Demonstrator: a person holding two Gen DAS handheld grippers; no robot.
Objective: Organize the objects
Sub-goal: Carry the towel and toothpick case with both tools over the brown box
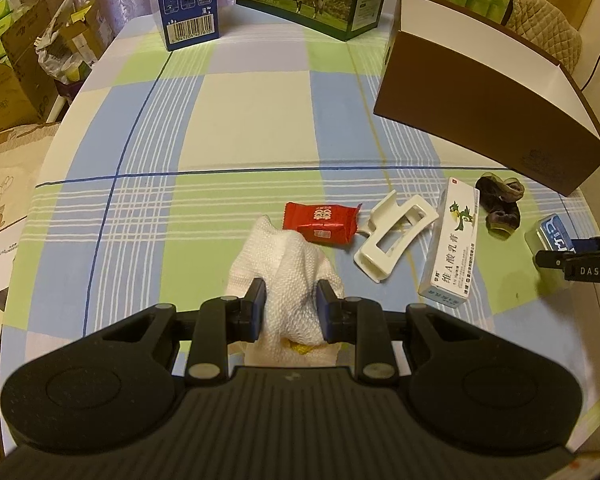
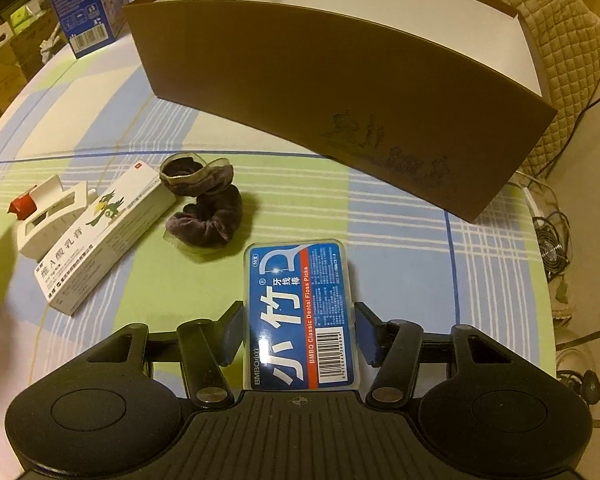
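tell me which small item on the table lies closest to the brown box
The dark purple scrunchie; the ointment carton, white clip and red packet all lie farther from the brown box.

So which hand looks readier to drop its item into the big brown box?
Probably the right. Its tool grips the blue dental floss pick case with the brown cardboard box directly ahead. The left tool holds a white crumpled cloth, and the box sits farther off to its right.
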